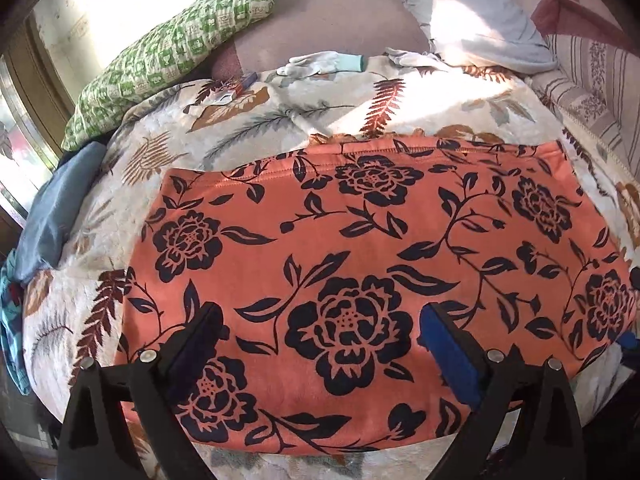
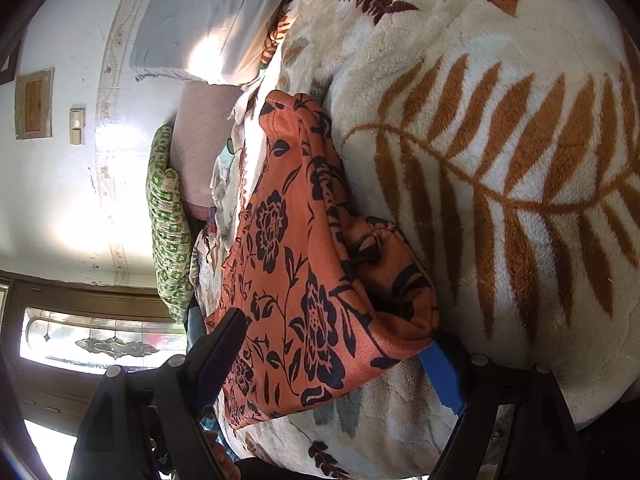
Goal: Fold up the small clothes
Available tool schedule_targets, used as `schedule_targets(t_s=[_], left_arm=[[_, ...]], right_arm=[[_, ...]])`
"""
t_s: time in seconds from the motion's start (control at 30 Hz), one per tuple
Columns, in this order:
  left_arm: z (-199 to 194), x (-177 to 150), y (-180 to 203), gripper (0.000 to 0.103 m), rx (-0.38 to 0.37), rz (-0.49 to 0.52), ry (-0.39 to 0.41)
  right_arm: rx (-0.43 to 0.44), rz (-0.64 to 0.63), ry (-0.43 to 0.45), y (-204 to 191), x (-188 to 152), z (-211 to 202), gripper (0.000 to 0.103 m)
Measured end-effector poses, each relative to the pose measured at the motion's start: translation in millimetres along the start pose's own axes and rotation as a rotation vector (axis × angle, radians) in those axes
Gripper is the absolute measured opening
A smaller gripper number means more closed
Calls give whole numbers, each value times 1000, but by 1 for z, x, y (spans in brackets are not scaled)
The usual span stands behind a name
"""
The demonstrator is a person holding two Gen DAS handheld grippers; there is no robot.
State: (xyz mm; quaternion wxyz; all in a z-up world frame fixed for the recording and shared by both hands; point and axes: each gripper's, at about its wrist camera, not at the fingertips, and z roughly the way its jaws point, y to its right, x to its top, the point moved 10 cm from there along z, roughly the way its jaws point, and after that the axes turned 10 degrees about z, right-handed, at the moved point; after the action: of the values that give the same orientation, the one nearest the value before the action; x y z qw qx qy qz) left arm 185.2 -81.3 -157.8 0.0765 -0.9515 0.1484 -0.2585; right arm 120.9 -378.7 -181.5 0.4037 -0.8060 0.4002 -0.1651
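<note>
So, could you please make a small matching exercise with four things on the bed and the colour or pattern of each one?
Things:
1. floral garment
2. pillow
3. glove
4. blanket

Colours or patterns:
A. cream with brown fern leaves
B. pale grey with a light green cuff
C. orange with dark flowers
D. green and white squares

Pairs: 1-C, 2-D, 3-B, 4-A
</note>
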Motion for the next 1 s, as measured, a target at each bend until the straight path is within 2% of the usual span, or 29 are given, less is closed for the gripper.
schedule_targets(t_s=[0.07, 0.1, 0.13, 0.23, 0.3, 0.4, 0.43, 0.47, 0.5, 0.53, 0.57, 0.6, 0.63, 0.7, 0.8, 0.9, 1.0], left_arm=[[28, -20, 8, 99, 13, 54, -113], [38, -27, 11, 101, 1, 57, -123], [37, -25, 10, 102, 17, 58, -85], [31, -21, 10, 99, 21, 84, -77], [15, -12, 12, 83, -31, 72, -40], [-8, 5, 11, 83, -41, 47, 68], [-5, 6, 13, 83, -44, 46, 69], [7, 1, 18, 83, -50, 62, 29], [26, -10, 27, 84, -52, 107, -44], [32, -13, 30, 86, -30, 124, -14], [31, -12, 30, 89, -6, 140, 10], [30, -11, 30, 88, -3, 140, 8], [29, -10, 30, 87, -15, 135, -2], [28, -9, 29, 86, -54, 123, -12], [13, -6, 11, 68, -154, 38, 26], [-15, -14, -42, 68, -180, -128, 99], [-51, -37, -123, 68, -155, -336, 184]], right_arm=[[-22, -23, -2, -1, -1, 2, 86], [-39, -38, 1, -3, -3, 3, 85], [-62, -59, 3, -5, -4, 4, 84], [-151, -116, 5, -5, -5, 8, 69], [-191, -114, 6, -2, -3, 8, 58], [-191, -86, -10, 1, -2, 6, 57], [-191, -71, -4, 1, -2, 3, 59], [-190, -52, 6, 2, -1, 1, 66], [-179, -28, 17, 3, 0, 0, 67], [-175, -17, 21, 3, 0, 0, 67], [-191, -40, 25, 1, 0, 1, 62], [-220, -83, 33, -2, -1, 1, 27], [-255, -120, 38, -5, -2, 2, 9], [-289, -159, 57, -17, -4, 1, 9], [-305, -305, 106, -66, -15, -1, 9], [-268, -458, 109, -133, -42, 10, 9], [-212, -604, 67, -198, -88, 38, 9]])
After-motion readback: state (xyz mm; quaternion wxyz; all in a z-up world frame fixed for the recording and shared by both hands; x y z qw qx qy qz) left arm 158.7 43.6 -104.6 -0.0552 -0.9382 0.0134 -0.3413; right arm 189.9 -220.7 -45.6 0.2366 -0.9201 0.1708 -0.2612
